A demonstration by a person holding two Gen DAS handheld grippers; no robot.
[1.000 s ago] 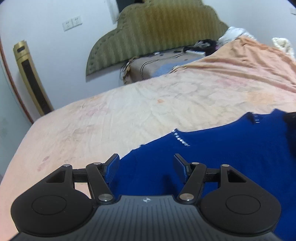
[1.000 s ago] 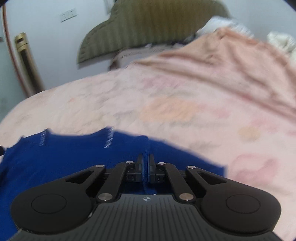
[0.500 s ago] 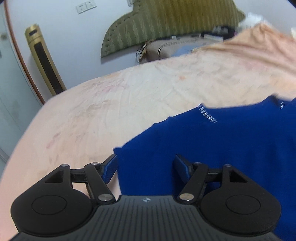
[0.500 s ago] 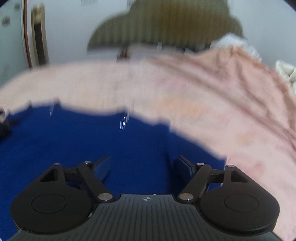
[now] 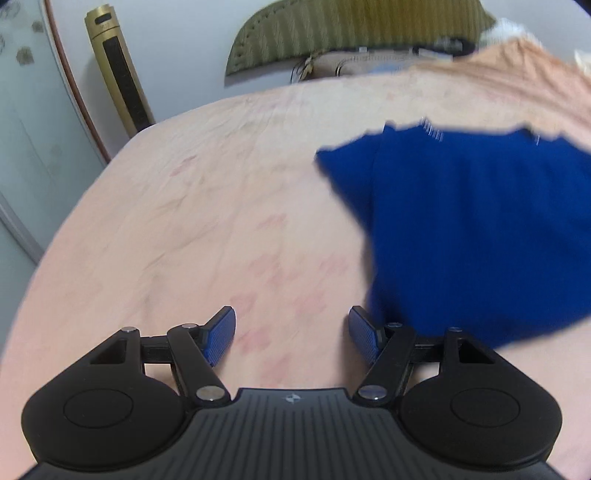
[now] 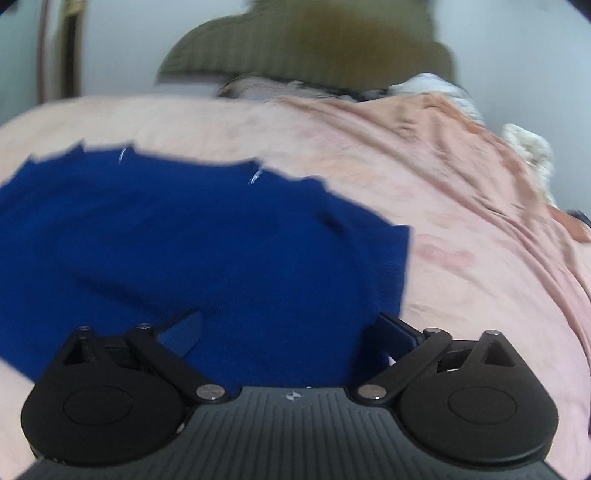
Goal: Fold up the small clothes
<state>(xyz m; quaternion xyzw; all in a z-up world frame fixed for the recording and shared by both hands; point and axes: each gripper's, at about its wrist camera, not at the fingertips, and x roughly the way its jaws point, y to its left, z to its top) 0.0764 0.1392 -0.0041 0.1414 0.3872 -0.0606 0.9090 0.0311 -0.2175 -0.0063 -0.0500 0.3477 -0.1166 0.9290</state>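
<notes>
The landmark is the dark blue knitted garment, which lies spread flat on the pale pink, faintly patterned bed sheet.

Left gripper: jaws spread wide apart, nothing between them. It is positioned over bare sheet just beside the garment's left edge. Its right blue-padded finger lies close against that edge; contact cannot be determined.

Right gripper: jaws spread wide apart, nothing clamped. It is positioned above the garment's near right portion, with blue fabric filling the gap between the fingers. The garment's right edge runs just ahead of the right finger.

Garment detail: small white stitched marks show along the far edge in both views. A narrower flap projects from the far left corner.

Surroundings: beyond the garment, an olive green striped padded headboard stands against the white wall. To the garment's far left, a gold and black upright column unit stands beside the bed. A rumpled peach-coloured cover lies to the garment's far right. Both views are motion-blurred.
</notes>
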